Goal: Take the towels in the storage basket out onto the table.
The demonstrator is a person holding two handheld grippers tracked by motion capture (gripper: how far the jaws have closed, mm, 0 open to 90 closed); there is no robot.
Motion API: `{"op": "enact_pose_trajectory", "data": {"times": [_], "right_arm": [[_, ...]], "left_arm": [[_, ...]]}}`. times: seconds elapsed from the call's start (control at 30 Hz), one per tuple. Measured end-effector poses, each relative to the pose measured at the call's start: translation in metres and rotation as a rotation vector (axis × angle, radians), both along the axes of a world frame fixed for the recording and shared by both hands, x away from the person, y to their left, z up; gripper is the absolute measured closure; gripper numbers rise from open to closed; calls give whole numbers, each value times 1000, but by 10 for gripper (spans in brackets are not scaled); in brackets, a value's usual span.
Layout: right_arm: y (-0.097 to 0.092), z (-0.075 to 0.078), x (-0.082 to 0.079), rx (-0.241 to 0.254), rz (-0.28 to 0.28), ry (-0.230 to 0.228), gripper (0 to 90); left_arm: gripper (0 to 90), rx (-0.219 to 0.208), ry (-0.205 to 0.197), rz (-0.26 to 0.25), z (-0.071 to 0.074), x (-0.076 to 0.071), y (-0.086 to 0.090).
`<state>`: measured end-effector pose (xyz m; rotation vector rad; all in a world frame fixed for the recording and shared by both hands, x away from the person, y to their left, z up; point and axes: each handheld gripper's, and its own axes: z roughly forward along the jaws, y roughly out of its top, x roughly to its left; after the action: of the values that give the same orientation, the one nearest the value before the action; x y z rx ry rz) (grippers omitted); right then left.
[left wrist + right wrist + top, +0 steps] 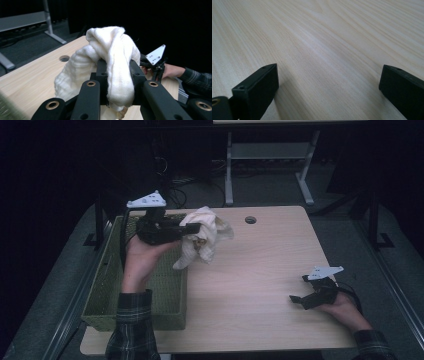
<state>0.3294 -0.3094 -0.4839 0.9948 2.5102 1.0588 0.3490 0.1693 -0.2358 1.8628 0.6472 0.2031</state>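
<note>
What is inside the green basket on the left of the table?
The green basket looks empty where its mesh floor shows. The person's left forearm and left gripper, shut on a white cloth held at the basket's far right corner, cover part of the inside, so that part cannot be checked.

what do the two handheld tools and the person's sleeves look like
Both the left tool and the right tool are black with two blocky jaws, each topped by a grey three-cornered plate dotted with small holes. Brass-coloured pivot rings mark the linkage arms. Black cables trail from both. The sleeves are dark plaid.
</note>
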Motion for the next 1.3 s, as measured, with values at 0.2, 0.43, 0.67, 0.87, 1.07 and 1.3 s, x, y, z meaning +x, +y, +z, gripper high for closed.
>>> {"op": "enact_pose_trajectory", "data": {"times": [0.2, 0.43, 0.67, 0.87, 1.07, 1.3], "right_arm": [[0, 0, 0, 0, 0, 0, 22], [0, 0, 0, 0, 0, 0, 22], [0, 0, 0, 1, -1, 1, 22], [0, 0, 0, 0, 0, 0, 22], [0, 0, 0, 0, 0, 0, 22], [0, 0, 0, 0, 0, 0, 22]], "left_arm": [[750, 4, -13, -71, 1, 0, -33], [750, 9, 4, -148, -11, -1, -71], [750, 55, 26, -201, -28, -2, -102], [749, 72, 70, -260, -56, -2, -125], [748, 89, 104, -295, -84, -5, -142], [747, 119, 127, -307, -115, -3, -149]]}}
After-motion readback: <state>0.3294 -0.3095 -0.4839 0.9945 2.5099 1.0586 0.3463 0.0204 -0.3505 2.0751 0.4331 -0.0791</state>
